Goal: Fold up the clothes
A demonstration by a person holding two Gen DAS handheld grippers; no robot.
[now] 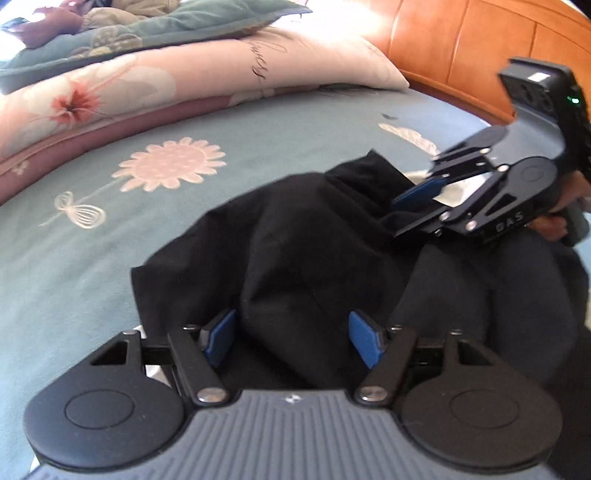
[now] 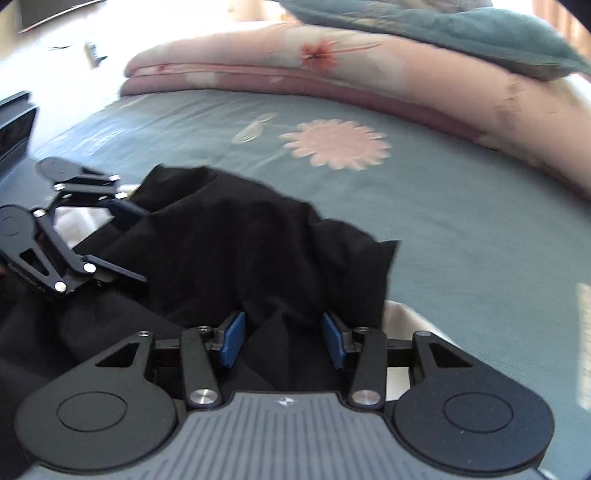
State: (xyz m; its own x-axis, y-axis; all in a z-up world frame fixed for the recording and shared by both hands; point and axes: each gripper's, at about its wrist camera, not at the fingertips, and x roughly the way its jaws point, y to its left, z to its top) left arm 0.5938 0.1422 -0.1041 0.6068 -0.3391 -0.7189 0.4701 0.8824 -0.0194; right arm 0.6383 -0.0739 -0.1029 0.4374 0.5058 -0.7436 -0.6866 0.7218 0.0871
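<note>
Both tools, left tool (image 1: 291,338) and right tool (image 2: 282,338), stand apart over the bunched black garment (image 1: 295,236) on the bed (image 1: 147,229), gripping nothing. This looks like the pick-up step; next, each must close on an edge.

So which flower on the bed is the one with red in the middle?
The flower on the folded pink quilt: its centre is red. The daisy on the blue-green sheet is pale pink all over.

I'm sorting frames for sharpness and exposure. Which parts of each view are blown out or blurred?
Left wrist view: glare washes out the orange wooden headboard; the crumpled black cloth garment lacks fold detail. Right wrist view: the top-left corner is overexposed, the folded pink floral quilt is smeared, and fisheye curves the teal flowered bedsheet.
</note>
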